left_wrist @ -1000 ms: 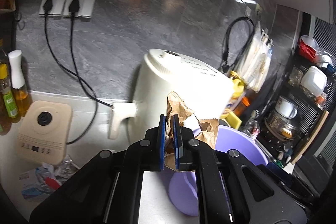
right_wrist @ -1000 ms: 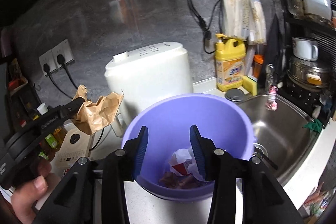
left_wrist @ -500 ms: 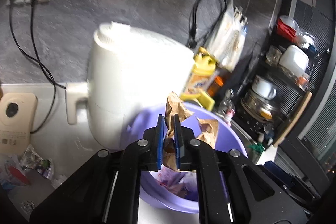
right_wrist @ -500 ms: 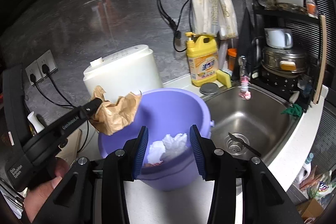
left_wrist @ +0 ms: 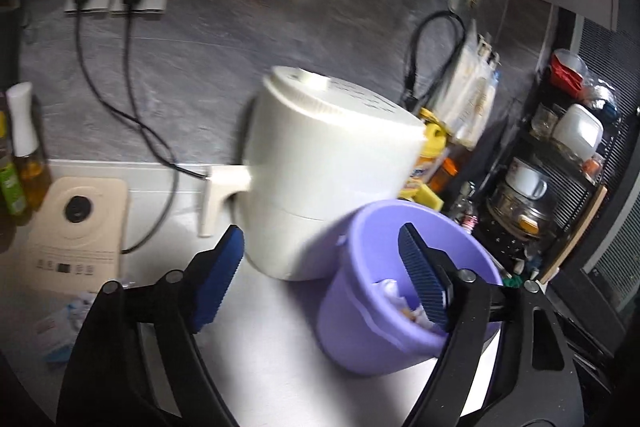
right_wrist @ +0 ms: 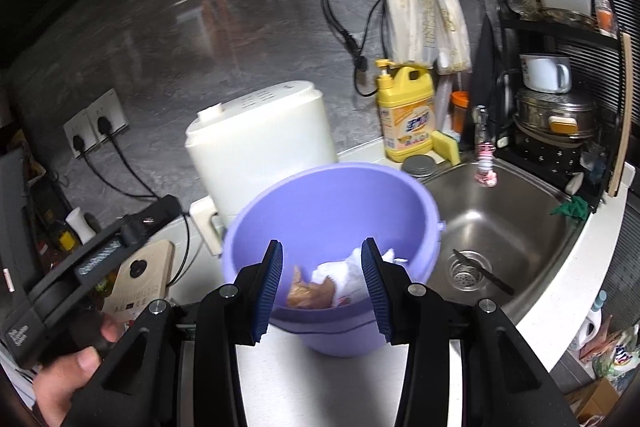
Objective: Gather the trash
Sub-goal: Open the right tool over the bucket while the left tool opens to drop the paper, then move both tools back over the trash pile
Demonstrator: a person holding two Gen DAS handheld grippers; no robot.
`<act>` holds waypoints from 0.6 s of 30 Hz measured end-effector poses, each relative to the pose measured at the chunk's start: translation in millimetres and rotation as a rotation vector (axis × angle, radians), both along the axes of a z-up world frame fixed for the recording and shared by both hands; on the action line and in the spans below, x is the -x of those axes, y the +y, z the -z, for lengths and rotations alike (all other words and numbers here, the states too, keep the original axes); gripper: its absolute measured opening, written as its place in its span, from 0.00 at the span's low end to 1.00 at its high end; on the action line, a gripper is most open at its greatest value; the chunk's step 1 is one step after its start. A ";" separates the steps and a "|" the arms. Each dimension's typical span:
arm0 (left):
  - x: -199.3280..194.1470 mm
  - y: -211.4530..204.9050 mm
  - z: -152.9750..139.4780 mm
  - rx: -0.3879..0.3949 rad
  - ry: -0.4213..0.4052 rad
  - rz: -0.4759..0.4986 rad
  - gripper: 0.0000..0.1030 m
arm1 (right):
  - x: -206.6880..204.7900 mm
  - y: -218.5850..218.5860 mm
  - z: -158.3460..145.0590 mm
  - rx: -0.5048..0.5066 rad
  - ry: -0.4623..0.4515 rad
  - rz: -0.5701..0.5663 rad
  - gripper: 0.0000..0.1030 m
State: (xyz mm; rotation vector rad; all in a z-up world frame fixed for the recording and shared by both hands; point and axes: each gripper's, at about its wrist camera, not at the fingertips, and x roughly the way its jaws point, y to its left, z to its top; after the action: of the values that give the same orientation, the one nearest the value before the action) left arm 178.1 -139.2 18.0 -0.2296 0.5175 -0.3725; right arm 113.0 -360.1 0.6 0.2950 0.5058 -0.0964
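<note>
The left tongs are seen opening wide, empty; the right tongs are half-spread, empty. On the white bench, crumpled trash lies inside the purple bucket. At 2 o'clock a sink is set. Bench litter at 9 o'clock is blurred.

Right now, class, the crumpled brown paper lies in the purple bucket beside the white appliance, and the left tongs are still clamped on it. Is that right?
Not quite. The brown paper does lie in the purple bucket beside the white appliance, but the left tongs are not clamped on it: their jaws are opening with nothing between them, as the left wrist view shows.
</note>
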 end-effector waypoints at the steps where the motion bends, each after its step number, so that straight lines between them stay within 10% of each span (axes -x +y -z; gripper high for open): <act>1: 1.7 5.0 -1.3 -0.001 -0.005 -0.011 0.79 | -0.1 4.3 0.9 0.004 0.004 -0.010 0.41; 18: 29.9 83.5 2.9 -0.019 0.002 -0.209 0.94 | 12.0 60.2 -1.2 0.035 -0.011 -0.121 0.81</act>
State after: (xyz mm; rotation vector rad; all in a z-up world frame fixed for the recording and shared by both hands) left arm 148.2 -55.7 15.0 -0.2631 0.4938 -0.1635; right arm 101.0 -299.8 1.8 0.2304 0.5090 0.0138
